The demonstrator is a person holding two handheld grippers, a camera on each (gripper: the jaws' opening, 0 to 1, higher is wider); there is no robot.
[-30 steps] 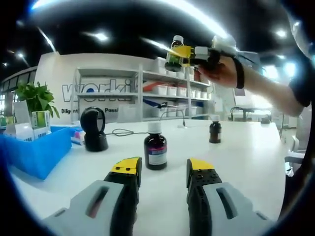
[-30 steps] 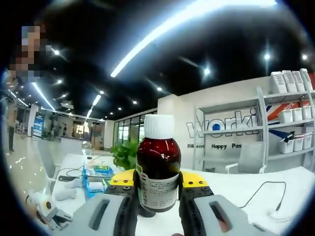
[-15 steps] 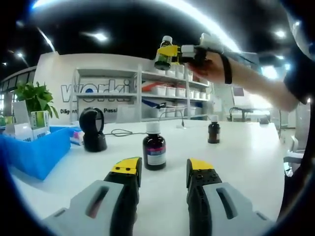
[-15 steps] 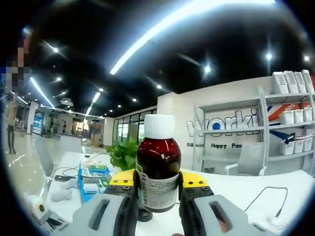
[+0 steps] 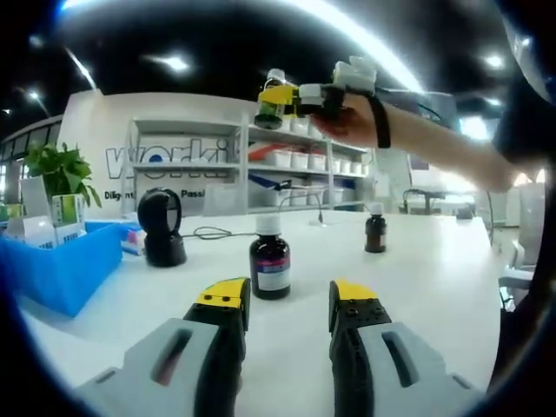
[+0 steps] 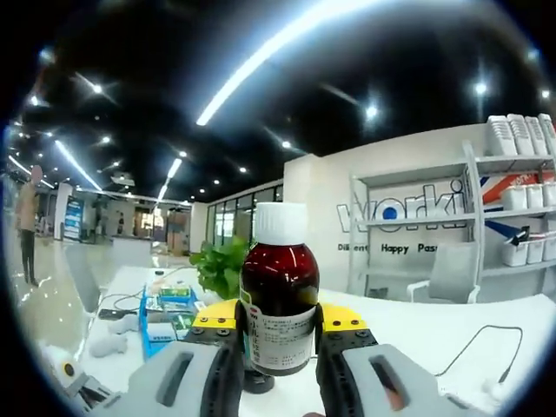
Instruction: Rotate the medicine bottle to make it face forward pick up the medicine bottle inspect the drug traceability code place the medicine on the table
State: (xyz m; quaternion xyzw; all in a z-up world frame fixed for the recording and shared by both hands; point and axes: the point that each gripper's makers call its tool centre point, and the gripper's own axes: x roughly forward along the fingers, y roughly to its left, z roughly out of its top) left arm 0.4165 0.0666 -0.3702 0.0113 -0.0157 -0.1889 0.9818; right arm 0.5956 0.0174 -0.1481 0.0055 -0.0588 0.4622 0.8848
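In the right gripper view a brown medicine bottle [image 6: 279, 295] with a white cap and white label stands upright between the jaws of my right gripper [image 6: 278, 328], which is shut on it, high above the table. The left gripper view shows that same right gripper [image 5: 276, 97] held up in a person's hand with the bottle [image 5: 269, 101] in it. My left gripper [image 5: 287, 300] hovers open low over the white table [image 5: 417, 278]. A second brown bottle [image 5: 270, 268] stands just beyond its tips. A smaller brown bottle [image 5: 375, 234] stands further back right.
A blue bin [image 5: 61, 261] with boxes and a green plant [image 5: 57, 172] sits at the left. A black scanner stand [image 5: 162, 228] with a cable stands behind the near bottle. White shelves [image 5: 261, 165] line the back wall. The person's arm [image 5: 443, 148] crosses the upper right.
In the left gripper view the right gripper with its bottle has moved left and slightly up. The right gripper view has panned a little; the bottle stays clamped. The left gripper has barely moved.
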